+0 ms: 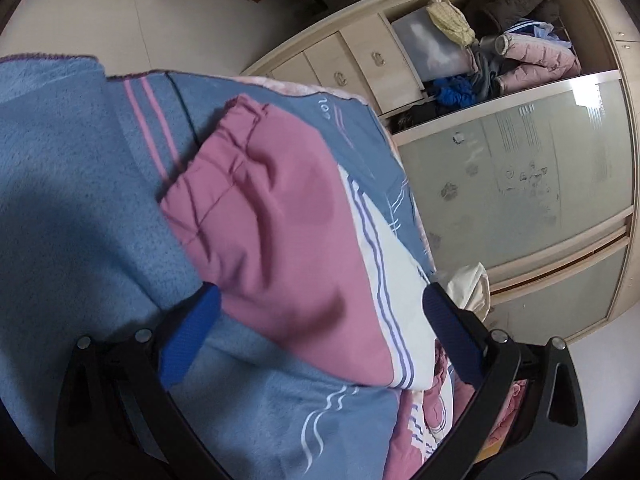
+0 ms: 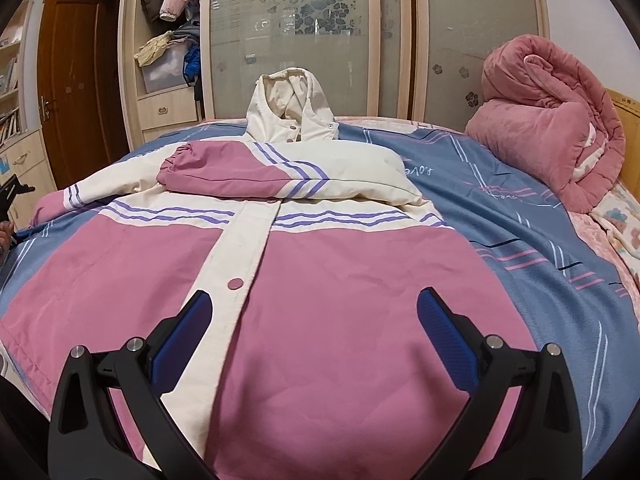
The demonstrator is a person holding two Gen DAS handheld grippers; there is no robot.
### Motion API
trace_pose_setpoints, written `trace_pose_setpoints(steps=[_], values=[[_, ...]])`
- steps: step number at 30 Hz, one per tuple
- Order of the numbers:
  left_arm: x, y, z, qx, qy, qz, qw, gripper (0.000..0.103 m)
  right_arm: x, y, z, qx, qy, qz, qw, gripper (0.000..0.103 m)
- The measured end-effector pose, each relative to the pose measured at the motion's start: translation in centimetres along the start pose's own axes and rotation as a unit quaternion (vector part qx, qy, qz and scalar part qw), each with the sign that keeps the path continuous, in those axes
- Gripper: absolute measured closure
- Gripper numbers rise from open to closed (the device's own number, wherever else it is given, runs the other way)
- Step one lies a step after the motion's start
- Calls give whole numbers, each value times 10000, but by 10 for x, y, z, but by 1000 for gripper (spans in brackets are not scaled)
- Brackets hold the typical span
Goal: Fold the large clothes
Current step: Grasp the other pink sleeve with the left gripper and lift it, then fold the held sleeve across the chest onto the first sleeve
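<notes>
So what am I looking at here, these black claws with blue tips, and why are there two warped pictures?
They are two hand-held grippers; a person carries one in each hand. Each has a wide-angle camera looking along its fingers, hence the warping. The right gripper, open and holding nothing, faces a pink and cream hooded jacket spread on a blue bedspread, one sleeve already folded across the chest. A rolled pink quilt lies on the bed beyond. The left gripper, also open and empty, is over the other sleeve.
</notes>
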State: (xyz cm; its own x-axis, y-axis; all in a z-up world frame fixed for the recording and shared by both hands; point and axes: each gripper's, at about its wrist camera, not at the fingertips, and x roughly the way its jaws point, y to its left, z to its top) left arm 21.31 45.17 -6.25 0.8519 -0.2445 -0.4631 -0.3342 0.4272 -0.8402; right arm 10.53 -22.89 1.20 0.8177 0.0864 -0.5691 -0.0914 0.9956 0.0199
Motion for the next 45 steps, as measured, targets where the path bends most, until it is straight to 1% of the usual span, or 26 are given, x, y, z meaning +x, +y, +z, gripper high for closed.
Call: trace_pose_setpoints(steps=[2, 5, 8, 10, 11, 12, 13, 16, 18, 21, 25, 28, 29, 30, 31, 32, 33, 35, 36, 38, 40, 41, 42, 43, 44, 45], values=[[2, 1, 2, 5, 30, 7, 10000, 2, 1, 2, 0, -43, 11, 20, 10000, 1], [5, 9, 7, -226, 9, 41, 9997, 2, 2, 6, 0, -76, 31, 46, 10000, 1], [13, 6, 12, -246, -39, 250, 9994, 4, 4, 9, -1, -118, 54, 53, 9999, 1], [20, 2, 14, -181, -135, 560, 9982, 45, 6, 10, -2, -148, 99, 37, 9998, 1], [24, 3, 15, -216, -108, 675, 9974, 84, 7, 10, -2, -144, 109, 38, 9998, 1], [28, 5, 15, -324, -46, 681, 9971, 88, 8, 9, -2, -135, 117, 41, 9998, 1], [28, 3, 16, -262, -128, 698, 9971, 90, 8, 9, -2, -125, 112, 45, 9999, 1], [22, -26, 14, 478, -474, 1006, 9926, 94, 7, 8, 0, -91, 91, 62, 9999, 1], [18, -55, 12, 1088, -763, 1182, 9841, 97, 7, 7, 0, -69, 90, 85, 9999, 1], [13, -103, 4, 1846, -1099, 1397, 9666, 98, 6, 5, 1, -38, 73, 122, 9999, 1], [19, -173, -11, 2612, -1362, 1557, 9428, 98, 1, -1, 4, 102, 26, 194, 9998, 1], [39, -237, -28, 3080, -1461, 1596, 9265, 98, -2, -4, 4, 187, -6, 242, 9995, 1], [46, -257, -37, 3272, -1471, 1594, 9197, 98, -2, -5, 5, 223, -12, 253, 9994, 1], [56, -284, -52, 3560, -1481, 1583, 9090, 98, -2, -7, 5, 263, -14, 256, 9993, 1], [67, -315, -73, 3958, -1463, 1547, 8933, 98, -2, -10, 5, 322, -10, 267, 9991, 1], [74, -333, -88, 4204, -1461, 1525, 8824, 98, -1, -12, 6, 373, -9, 277, 9989, 1], [86, -360, -116, 4588, -1436, 1452, 8648, 98, 0, -15, 6, 442, -16, 278, 9986, 1], [110, -402, -173, 5162, -1187, 1151, 8404, 98, 0, -22, 8, 535, -29, 275, 9982, 1], [119, -413, -196, 5333, -1058, 1027, 8329, 98, 0, -25, 9, 576, -45, 270, 9980, 1], [143, -434, -255, 5730, -728, 815, 8122, 98, -1, -35, 10, 703, -82, 256, 9972, 1], [170, -439, -315, 6043, -398, 683, 7928, 96, -2, -44, 11, 879, -87, 281, 9957, 1], [188, -436, -350, 6167, -162, 645, 7844, 91, -2, -49, 11, 976, -80, 296, 9948, 1], [199, -430, -367, 6187, 9, 617, 7832, 85, -3, -55, 11, 1071, -83, 305, 9937, 1], [216, -421, -387, 6175, 252, 648, 7835, 76, -4, -57, 11, 1109, -89, 296, 9933, 1], [238, -407, -410, 6152, 608, 798, 7820, 35, -4, -60, 11, 1141, -88, 279, 9930, 1], [248, -395, -421, 6158, 759, 978, 7781, 2, -4, -61, 11, 1152, -84, 276, 9929, 1]])
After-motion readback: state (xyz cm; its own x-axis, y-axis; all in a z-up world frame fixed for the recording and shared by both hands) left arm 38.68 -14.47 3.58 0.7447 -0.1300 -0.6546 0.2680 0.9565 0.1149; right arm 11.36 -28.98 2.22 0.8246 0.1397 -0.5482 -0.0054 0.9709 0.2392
